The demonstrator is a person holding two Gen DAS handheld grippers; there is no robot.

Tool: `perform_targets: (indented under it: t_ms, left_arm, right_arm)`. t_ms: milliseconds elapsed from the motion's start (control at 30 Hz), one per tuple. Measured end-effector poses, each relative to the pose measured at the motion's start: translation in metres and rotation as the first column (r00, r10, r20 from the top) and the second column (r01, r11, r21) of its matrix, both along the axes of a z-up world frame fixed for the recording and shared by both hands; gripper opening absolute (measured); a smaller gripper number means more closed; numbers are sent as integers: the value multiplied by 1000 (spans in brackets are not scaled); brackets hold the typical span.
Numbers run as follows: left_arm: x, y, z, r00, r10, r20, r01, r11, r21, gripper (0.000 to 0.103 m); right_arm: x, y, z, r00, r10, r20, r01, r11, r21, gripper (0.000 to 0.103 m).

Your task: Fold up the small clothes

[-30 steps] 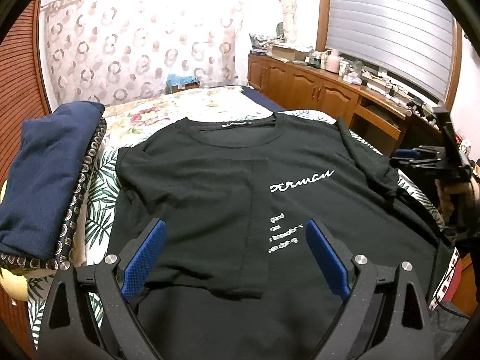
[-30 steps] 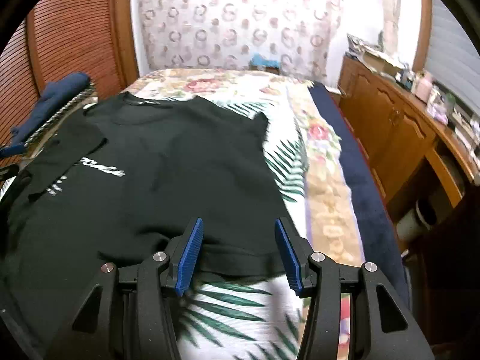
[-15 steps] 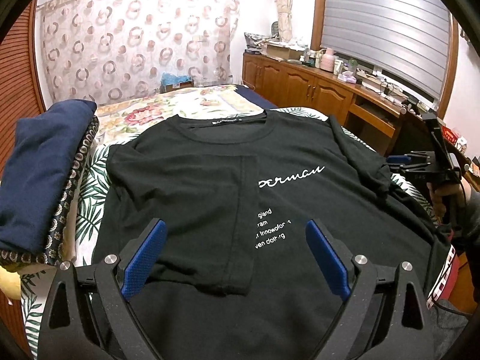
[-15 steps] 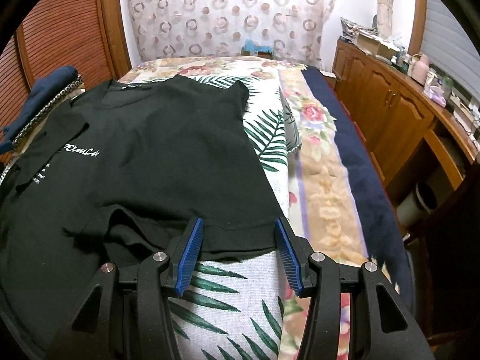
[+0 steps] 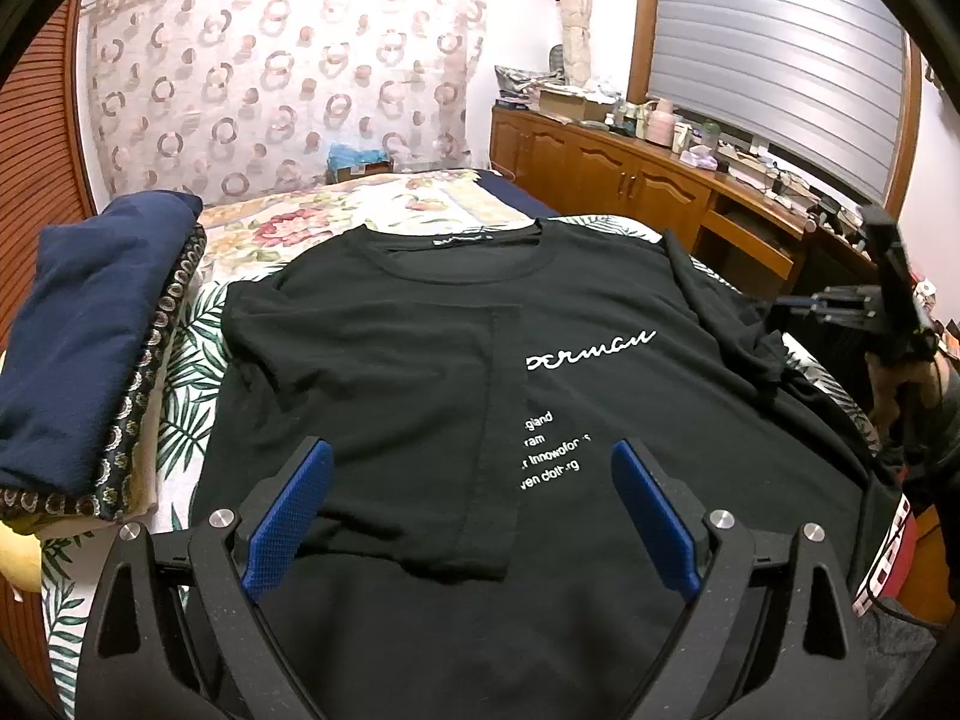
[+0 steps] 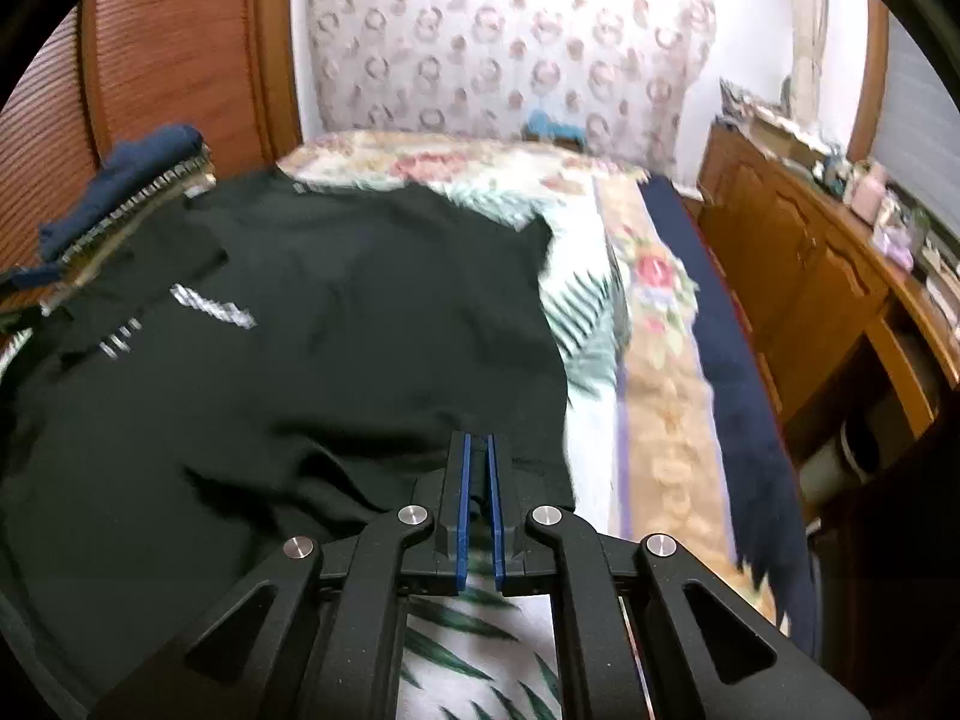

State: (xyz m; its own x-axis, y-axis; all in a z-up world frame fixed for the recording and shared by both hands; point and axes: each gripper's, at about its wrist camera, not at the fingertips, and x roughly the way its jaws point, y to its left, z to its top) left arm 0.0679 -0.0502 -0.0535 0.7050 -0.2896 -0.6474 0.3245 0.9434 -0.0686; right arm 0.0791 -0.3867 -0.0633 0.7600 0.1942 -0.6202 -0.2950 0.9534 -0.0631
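A black T-shirt [image 5: 630,408] with white lettering lies face up on the bed, its left side folded in over the chest. My left gripper [image 5: 471,450] hovers open above the shirt's lower half, with nothing between its blue pads. In the right wrist view my right gripper [image 6: 478,441] is shut on the T-shirt [image 6: 300,372] at the hem of its right sleeve, with black cloth pinched between the pads. The cloth around the grip is bunched. A hand [image 5: 888,384] holding that gripper shows at the right edge of the left wrist view.
A stack of folded navy clothes [image 5: 90,330] sits on the bed to the shirt's left. The palm-leaf and floral bedspread [image 6: 654,420] shows to the shirt's right. Wooden cabinets [image 5: 630,180] with clutter on top run along the right side, close to the bed.
The right gripper's jaws went from wide open to shut on the sleeve's hem, and the cloth there has bunched up. The left gripper stays open in the same place.
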Motion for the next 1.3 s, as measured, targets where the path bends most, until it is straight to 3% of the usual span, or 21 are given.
perform_targets:
  t_ms: [267, 500, 567, 633, 767, 1067, 1300]
  left_arm:
    - [-1, 10, 1, 1000, 20, 8, -20, 1000, -15, 95]
    - [-3, 18, 2, 999, 37, 11, -37, 999, -24, 95]
    - [-3, 21, 2, 999, 42, 10, -41, 999, -28, 95]
    - [-3, 25, 1, 999, 48, 9, -47, 998, -31, 95]
    - [-3, 28, 0, 998, 56, 10, -56, 998, -38, 95]
    - [-1, 30, -4, 999, 54, 1, -54, 998, -43, 95]
    - [-3, 31, -4, 999, 54, -2, -54, 998, -43, 95]
  right_arm:
    - [-5, 54, 53, 981, 157, 114, -155, 987, -29, 5]
    - [15, 100, 65, 955, 275, 113, -273, 961, -40, 5]
    - [21, 101, 65, 948, 296, 116, -295, 955, -22, 16]
    - [29, 96, 64, 952, 280, 120, -279, 960, -27, 25]
    - [32, 82, 56, 965, 239, 106, -237, 971, -26, 32]
    - [27, 70, 8, 979, 198, -50, -200, 979, -32, 32]
    - [27, 76, -10, 978, 178, -112, -182, 983, -26, 32]
